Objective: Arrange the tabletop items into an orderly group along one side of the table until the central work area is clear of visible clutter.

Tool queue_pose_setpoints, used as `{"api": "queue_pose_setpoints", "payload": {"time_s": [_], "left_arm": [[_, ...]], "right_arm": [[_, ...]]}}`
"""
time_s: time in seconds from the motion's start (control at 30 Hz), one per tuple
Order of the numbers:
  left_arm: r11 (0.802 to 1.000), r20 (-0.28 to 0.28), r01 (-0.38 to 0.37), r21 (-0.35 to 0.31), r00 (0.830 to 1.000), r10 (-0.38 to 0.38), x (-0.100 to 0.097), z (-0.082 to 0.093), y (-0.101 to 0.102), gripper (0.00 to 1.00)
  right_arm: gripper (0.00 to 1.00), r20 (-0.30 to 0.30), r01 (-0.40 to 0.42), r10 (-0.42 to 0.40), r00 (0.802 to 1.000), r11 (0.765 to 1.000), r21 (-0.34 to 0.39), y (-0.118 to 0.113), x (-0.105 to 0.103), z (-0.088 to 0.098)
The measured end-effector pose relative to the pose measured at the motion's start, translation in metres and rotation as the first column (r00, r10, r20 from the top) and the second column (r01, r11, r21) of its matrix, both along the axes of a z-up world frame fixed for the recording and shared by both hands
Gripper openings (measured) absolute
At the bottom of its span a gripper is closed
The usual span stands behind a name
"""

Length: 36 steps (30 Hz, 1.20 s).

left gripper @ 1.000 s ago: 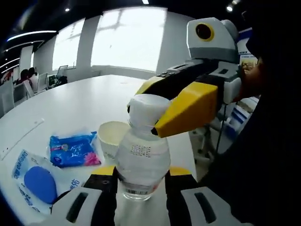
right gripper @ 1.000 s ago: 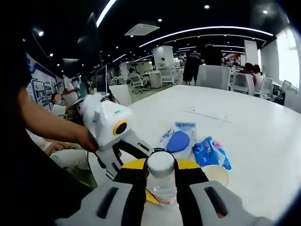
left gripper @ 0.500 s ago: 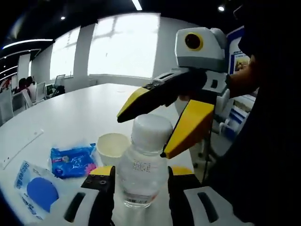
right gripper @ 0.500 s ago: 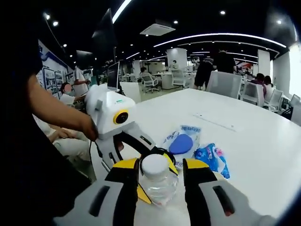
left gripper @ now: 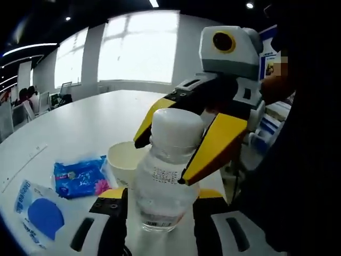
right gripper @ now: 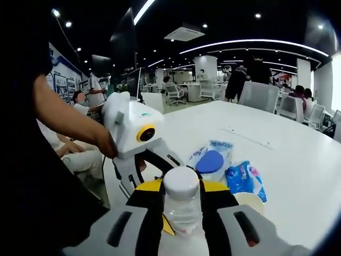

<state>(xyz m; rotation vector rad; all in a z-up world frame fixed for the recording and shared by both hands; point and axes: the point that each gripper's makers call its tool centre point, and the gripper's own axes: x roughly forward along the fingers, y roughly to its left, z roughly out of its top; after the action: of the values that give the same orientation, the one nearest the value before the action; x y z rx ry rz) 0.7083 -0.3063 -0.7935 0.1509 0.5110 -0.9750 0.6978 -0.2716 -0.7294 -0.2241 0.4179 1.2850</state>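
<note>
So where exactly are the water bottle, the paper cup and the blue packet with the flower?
water bottle (left gripper: 166,184), left gripper view, on its clear body.
paper cup (left gripper: 123,161), left gripper view, on its inner wall.
blue packet (left gripper: 79,177), left gripper view, on its printed front.

The right hand-held gripper has its yellow-tipped jaws closed on the neck of a clear, white-capped bottle — the left hand-held gripper just behind it — on a white desk beside two blue packets.
</note>
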Motion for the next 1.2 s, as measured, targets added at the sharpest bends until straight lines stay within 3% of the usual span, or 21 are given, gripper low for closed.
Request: {"api": "queue_pose_setpoints", "payload": {"time_s": [0.17,0.3,0.57,0.83,1.2], "left_arm": [[1.000,0.005,0.009,-0.022,1.000,-0.009,-0.003,-0.003,-0.005,0.42],[0.999,0.010,-0.027,-0.045,1.000,0.027,-0.001,-0.007,-0.003,0.42],[1.000,0.034,-0.028,-0.006,0.999,0.029,-0.001,-0.008,-0.002,0.38],[1.000,0.017,-0.007,-0.003,1.000,0.007,-0.005,-0.006,-0.002,0.38],[0.999,0.068,-0.009,-0.047,0.998,0.012,0.005,0.029,0.004,0.37]], "right_arm": [[0.20,0.010,0.021,-0.021,1.000,1.000,0.013,0.000,0.001,0.002],[0.19,0.010,0.035,-0.035,0.999,0.999,0.028,0.001,0.002,0.003],[0.18,0.020,0.047,-0.047,0.999,0.999,0.003,0.002,0.002,0.003],[0.18,-0.038,0.075,-0.074,0.997,0.997,0.006,-0.001,0.001,0.003],[0.18,-0.001,0.092,-0.092,0.996,0.996,0.022,0.008,0.009,0.038]]}}
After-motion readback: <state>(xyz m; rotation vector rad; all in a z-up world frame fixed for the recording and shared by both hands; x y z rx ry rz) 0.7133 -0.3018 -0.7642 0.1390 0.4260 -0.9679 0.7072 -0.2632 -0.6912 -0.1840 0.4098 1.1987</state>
